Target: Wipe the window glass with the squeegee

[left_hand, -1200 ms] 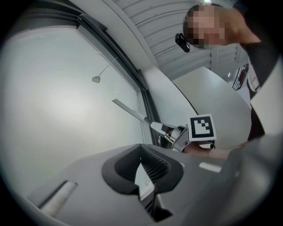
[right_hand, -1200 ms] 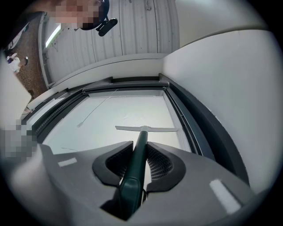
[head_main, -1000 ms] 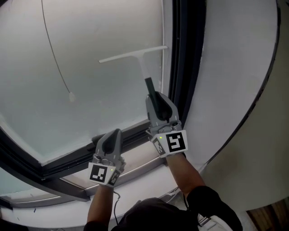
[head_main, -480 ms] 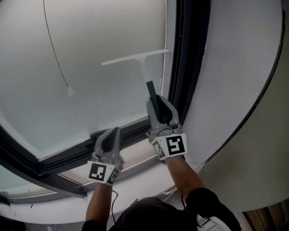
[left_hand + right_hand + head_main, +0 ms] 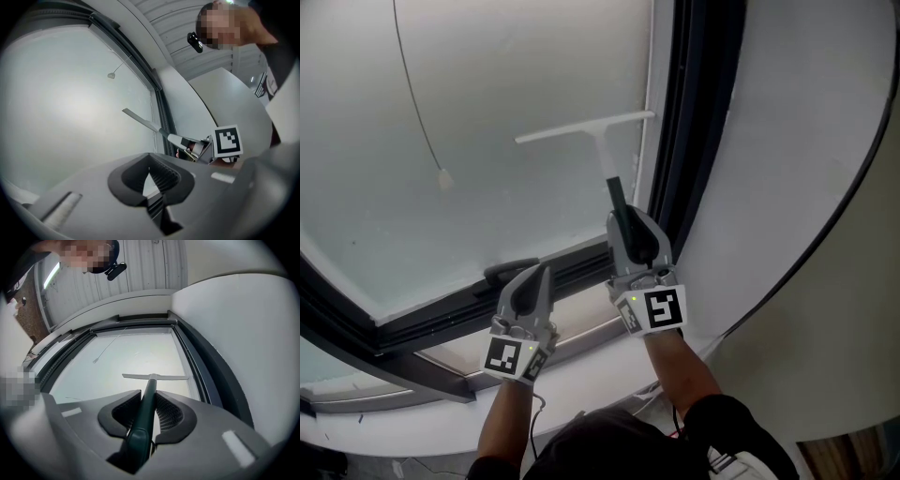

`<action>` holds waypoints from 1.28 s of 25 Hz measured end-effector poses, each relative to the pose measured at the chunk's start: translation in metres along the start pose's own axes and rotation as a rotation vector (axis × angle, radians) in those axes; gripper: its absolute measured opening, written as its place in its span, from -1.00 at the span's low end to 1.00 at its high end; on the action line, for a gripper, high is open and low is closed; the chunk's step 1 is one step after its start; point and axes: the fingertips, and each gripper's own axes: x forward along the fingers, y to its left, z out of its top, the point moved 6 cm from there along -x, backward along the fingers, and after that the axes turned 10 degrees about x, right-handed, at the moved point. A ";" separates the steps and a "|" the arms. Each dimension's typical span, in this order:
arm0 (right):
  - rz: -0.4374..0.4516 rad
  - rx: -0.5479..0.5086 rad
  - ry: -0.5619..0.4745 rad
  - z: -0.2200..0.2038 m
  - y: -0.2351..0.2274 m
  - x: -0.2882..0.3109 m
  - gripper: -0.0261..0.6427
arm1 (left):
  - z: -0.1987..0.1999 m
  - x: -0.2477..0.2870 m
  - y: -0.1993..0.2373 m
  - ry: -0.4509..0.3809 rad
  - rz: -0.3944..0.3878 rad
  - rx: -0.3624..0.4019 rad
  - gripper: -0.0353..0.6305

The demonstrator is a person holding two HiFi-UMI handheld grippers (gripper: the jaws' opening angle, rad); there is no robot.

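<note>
A squeegee with a white blade (image 5: 584,127) lies against the window glass (image 5: 487,112), its right end close to the dark side frame. The dark green handle (image 5: 615,199) runs down into my right gripper (image 5: 626,223), which is shut on it. In the right gripper view the handle (image 5: 143,420) sits clamped between the ribbed pads and the blade (image 5: 154,377) stretches across the pane ahead. My left gripper (image 5: 540,276) hovers over the lower window frame, shut and holding nothing. From the left gripper view the squeegee (image 5: 140,121) and the right gripper (image 5: 187,142) show to the right.
A dark window frame (image 5: 698,112) runs up the right side and a dark bottom rail (image 5: 441,314) crosses below the glass. A thin cord with a small knob (image 5: 442,178) hangs over the pane at left. A white curved wall (image 5: 797,141) stands at right.
The squeegee and right gripper have slid down the glass toward the bottom rail; the cord knob now lies higher relative to the blade. The left gripper has stayed almost still.
</note>
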 end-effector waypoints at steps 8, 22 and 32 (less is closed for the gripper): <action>-0.009 0.006 0.027 -0.009 0.001 -0.010 -0.63 | -0.004 -0.007 -0.002 0.018 0.008 -0.009 -0.90; -0.024 0.016 0.081 -0.026 0.002 -0.029 -0.63 | -0.007 -0.015 -0.008 0.031 0.017 -0.016 -0.90; -0.030 0.000 0.125 -0.037 0.003 -0.043 -0.63 | -0.008 -0.018 -0.011 0.032 0.014 -0.040 -0.90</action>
